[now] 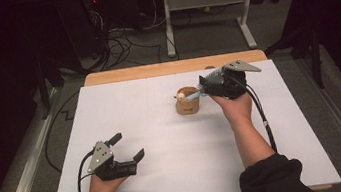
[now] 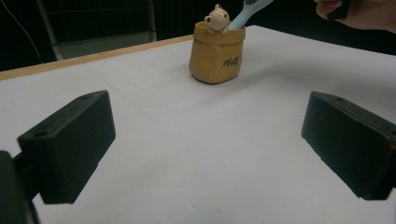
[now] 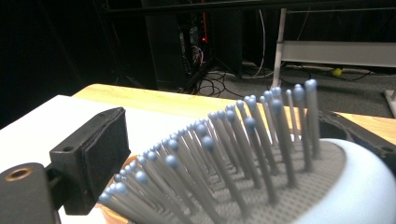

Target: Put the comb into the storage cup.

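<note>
A tan bag-shaped holder [image 1: 188, 104] [image 2: 217, 58] with a small bear figure [image 2: 216, 18] on its rim stands at the middle back of the white board [image 1: 165, 147]. A light blue hairbrush [image 1: 194, 94] [image 3: 261, 154] leans with its handle [image 2: 243, 16] down inside the holder. My right gripper [image 1: 205, 85] [image 3: 233, 154] is shut on the brush's head, bristles up between the jaws, just right of the holder. My left gripper [image 1: 127, 146] [image 2: 210, 144] rests open and holds nothing at the board's front left, pointing toward the holder.
The white board lies on a wooden table whose edge [image 1: 174, 67] shows at the back. Beyond it on the floor are tangled cables [image 1: 120, 42] and a white table frame [image 1: 205, 0]. Metal rails [image 1: 23, 177] run along both sides.
</note>
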`<move>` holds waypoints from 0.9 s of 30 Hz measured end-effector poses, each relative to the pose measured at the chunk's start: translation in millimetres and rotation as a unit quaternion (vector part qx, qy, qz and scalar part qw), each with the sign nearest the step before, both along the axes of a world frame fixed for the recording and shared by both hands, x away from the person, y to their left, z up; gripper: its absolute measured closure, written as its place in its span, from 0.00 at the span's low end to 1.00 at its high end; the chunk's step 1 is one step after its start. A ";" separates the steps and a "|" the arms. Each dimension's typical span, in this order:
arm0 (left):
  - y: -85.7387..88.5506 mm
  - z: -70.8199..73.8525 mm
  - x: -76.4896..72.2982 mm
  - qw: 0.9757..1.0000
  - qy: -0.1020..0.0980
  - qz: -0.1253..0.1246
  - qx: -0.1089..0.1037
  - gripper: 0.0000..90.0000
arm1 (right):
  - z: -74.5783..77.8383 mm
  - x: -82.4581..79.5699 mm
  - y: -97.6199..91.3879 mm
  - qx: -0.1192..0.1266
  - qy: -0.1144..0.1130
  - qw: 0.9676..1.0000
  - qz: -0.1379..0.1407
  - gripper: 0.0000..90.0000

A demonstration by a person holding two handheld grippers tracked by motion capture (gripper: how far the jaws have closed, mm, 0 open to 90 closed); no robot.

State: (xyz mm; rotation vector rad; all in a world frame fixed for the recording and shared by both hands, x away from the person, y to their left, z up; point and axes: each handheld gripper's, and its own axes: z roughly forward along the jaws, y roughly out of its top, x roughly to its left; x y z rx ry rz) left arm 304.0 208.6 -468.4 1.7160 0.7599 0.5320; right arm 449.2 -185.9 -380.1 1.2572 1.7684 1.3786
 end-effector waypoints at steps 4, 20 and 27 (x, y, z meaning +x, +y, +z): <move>-0.4 0.0 -0.2 1.000 0.000 -0.001 -0.001 0.04 | 1.0 -1.8 -1.2 -0.003 -0.001 1.000 0.001 0.09; 0.7 -0.7 1.6 1.000 0.013 -0.003 -0.004 0.04 | 3.6 -6.8 -5.3 -0.023 0.006 1.000 0.001 0.00; 1.6 -0.8 1.6 1.000 0.016 -0.001 -0.005 0.04 | 5.4 -10.1 -5.9 -0.031 0.001 1.000 0.001 0.00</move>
